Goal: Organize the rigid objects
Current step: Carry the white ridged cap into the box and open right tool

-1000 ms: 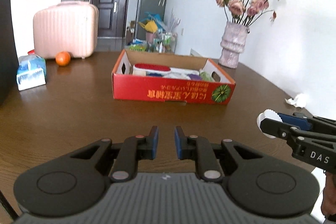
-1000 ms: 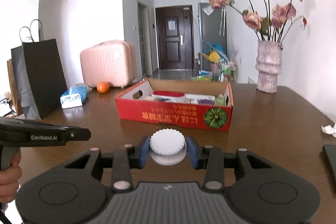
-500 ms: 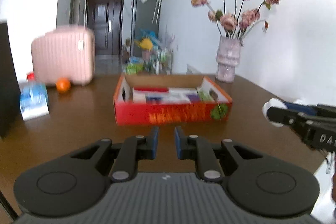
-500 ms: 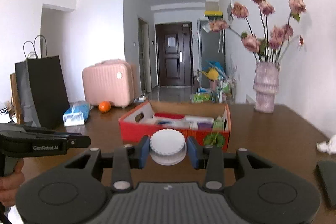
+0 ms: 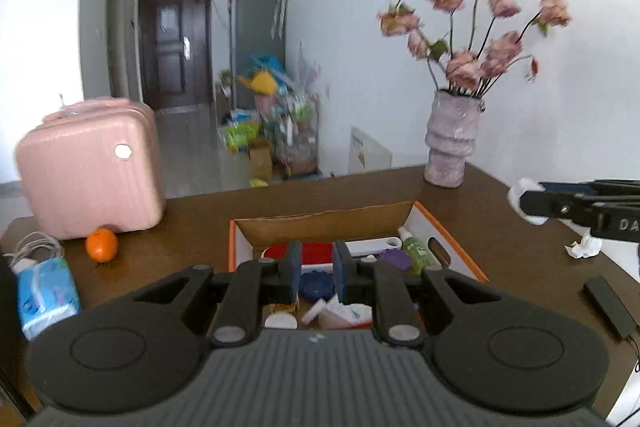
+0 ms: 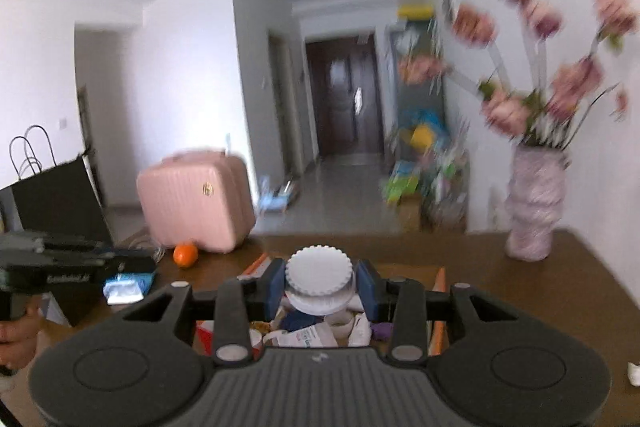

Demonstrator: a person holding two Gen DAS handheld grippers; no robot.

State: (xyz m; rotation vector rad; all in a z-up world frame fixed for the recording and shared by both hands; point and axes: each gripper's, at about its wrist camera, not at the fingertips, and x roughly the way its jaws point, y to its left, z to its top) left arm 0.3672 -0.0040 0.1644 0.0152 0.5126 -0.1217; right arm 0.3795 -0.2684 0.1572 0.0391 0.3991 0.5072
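Observation:
My right gripper (image 6: pixel 320 287) is shut on a white round jar with a ridged lid (image 6: pixel 320 273) and holds it above the near end of an open red cardboard box (image 6: pixel 440 279). The left wrist view shows that gripper (image 5: pixel 532 205) from the side at the right edge, with the jar (image 5: pixel 520 187) at its tip. My left gripper (image 5: pixel 316 269) is shut with nothing between its fingers and hovers over the same box (image 5: pixel 452 231). Inside lie a blue disc (image 5: pixel 316 287), a green bottle (image 5: pixel 416 251), a purple piece (image 5: pixel 394 259) and white packets.
On the brown table stand a pink suitcase (image 5: pixel 88 167), an orange (image 5: pixel 101 245), a blue tissue pack (image 5: pixel 46 291) and a vase of dried roses (image 5: pixel 450 143). A crumpled tissue (image 5: pixel 582 247) and a black bar (image 5: pixel 608 301) lie at the right. A black bag (image 6: pixel 56 195) stands left.
Both grippers have risen and moved forward from in front of the box to above it, so its contents now show below the fingers. The white jar stays in the right gripper.

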